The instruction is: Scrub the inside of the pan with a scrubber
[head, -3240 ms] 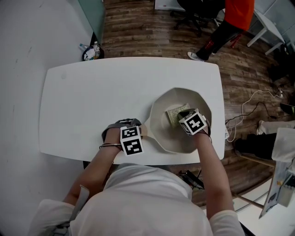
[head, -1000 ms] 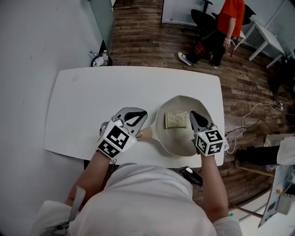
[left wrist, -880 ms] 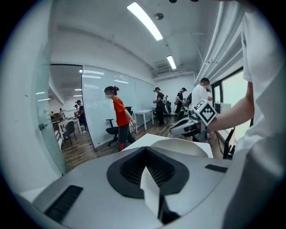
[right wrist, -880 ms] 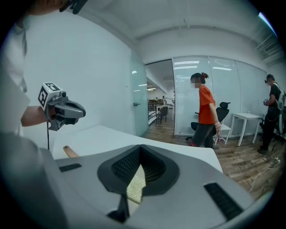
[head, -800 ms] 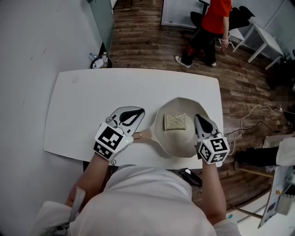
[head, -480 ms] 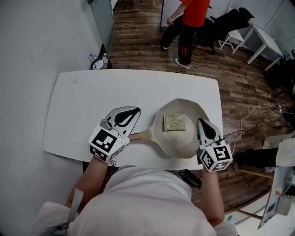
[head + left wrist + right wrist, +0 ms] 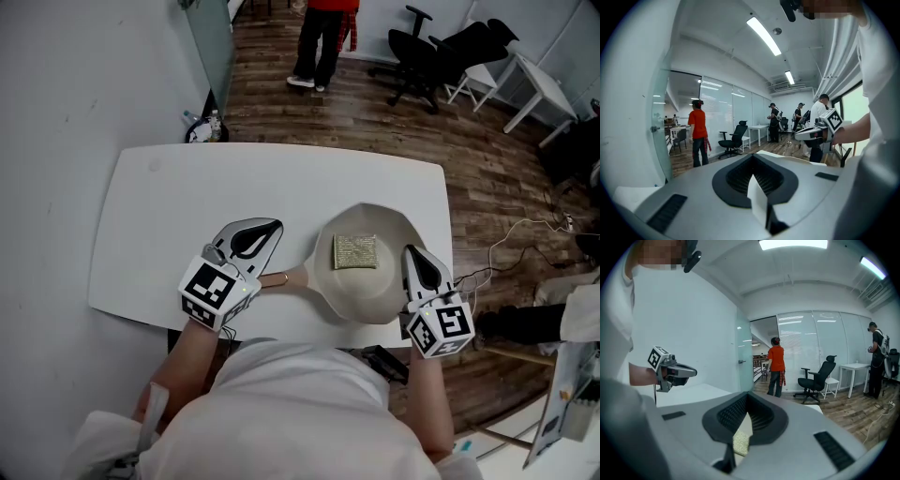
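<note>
A cream pan (image 7: 375, 291) sits on the white table (image 7: 187, 206), its handle (image 7: 281, 278) pointing left. A square yellow-green scrubber (image 7: 355, 251) lies loose on the pan's floor; it also shows as a scrubber (image 7: 740, 442) under the right jaws. My left gripper (image 7: 277, 225) is shut and empty, raised over the table just left of the handle. My right gripper (image 7: 409, 250) hangs above the pan's right rim with its jaws together and nothing between them. Each gripper view shows the other one: the right gripper (image 7: 817, 133) and the left gripper (image 7: 671, 371), both held about level.
The pan stands near the table's front right corner. A white wall runs along the left. A person in red (image 7: 326, 37) stands on the wooden floor beyond the table, near a black office chair (image 7: 427, 56). Cables (image 7: 511, 234) lie on the floor at the right.
The right gripper has let go of the scrubber and lifted out of the pan to its right rim. The left gripper left the handle and rose. The person behind walked away.
</note>
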